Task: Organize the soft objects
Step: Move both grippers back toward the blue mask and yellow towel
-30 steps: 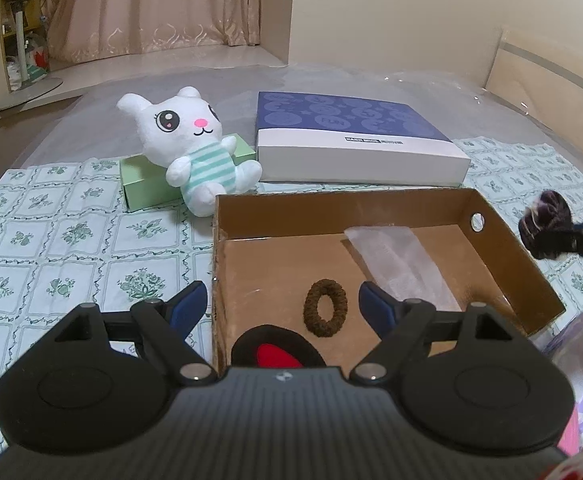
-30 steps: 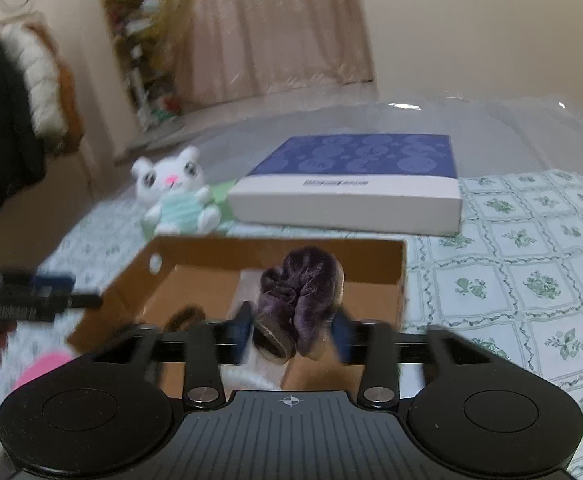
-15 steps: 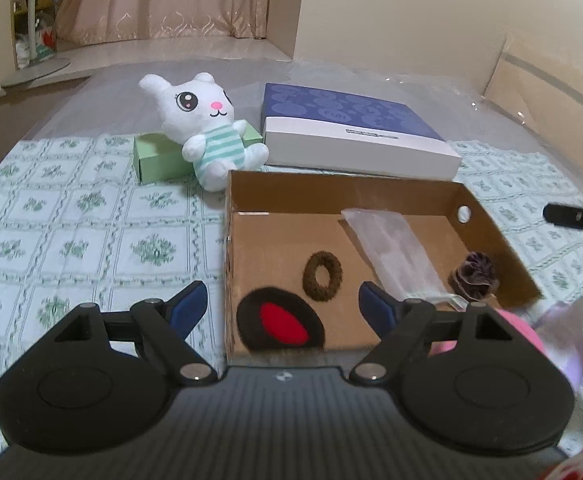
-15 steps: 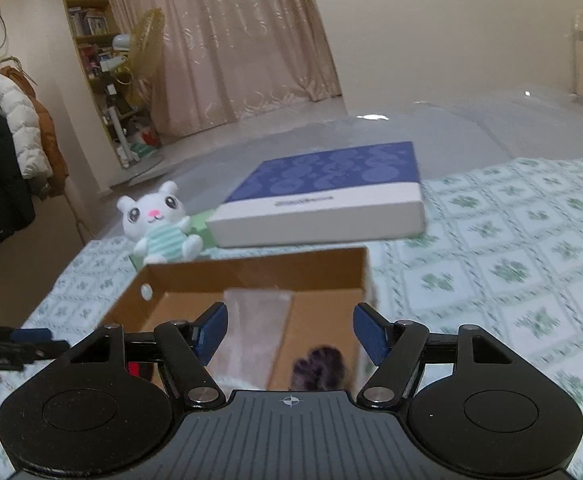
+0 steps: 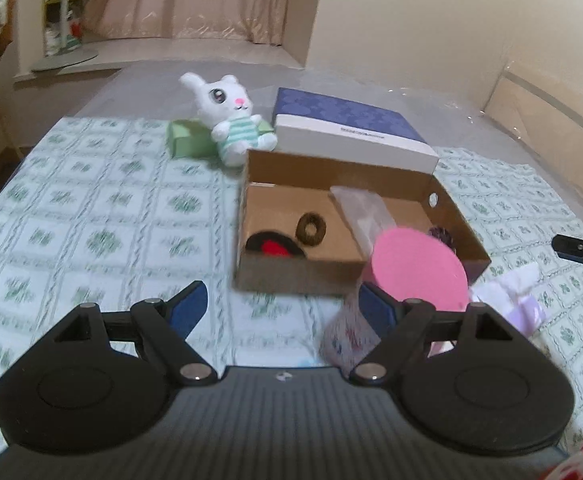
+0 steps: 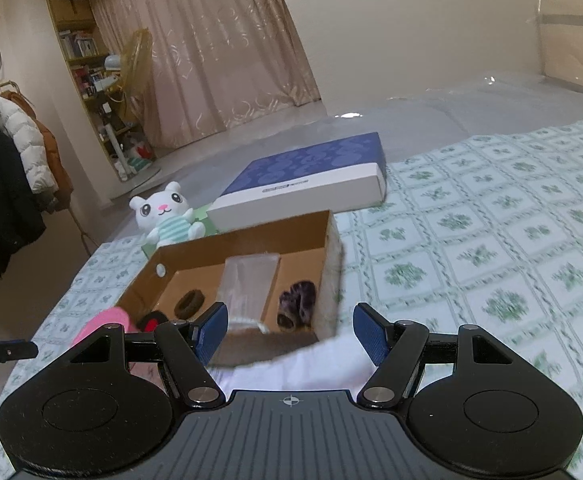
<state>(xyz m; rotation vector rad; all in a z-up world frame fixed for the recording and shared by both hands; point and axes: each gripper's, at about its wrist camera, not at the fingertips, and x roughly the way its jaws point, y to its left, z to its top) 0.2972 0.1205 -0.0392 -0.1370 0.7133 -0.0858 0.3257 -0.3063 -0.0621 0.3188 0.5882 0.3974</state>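
Left wrist view: the left claw (image 5: 281, 308) is seen spread wide with nothing between its blue pads, held over a bed covered by a green-patterned cloth (image 5: 91, 208). Ahead of it and slightly to the right a cardboard box (image 5: 303, 276) is found, holding a brown hair tie (image 5: 311, 229), a black and red piece (image 5: 273, 245), a clear plastic bag (image 5: 361, 208) and a purple scrunchie (image 5: 443, 236). A pink round thing (image 5: 417, 270) stands just beyond the right pad. Beyond the box, a plush bunny (image 5: 233, 120) and a blue box (image 5: 347, 130) are seen.

Right wrist view: the right claw (image 6: 289, 330) is apart and empty — its jaws have just been opening. The purple scrunchie (image 6: 297, 306) lies in the cardboard box (image 6: 327, 264), just ahead of the pads, beside the clear plastic bag (image 6: 249, 286).
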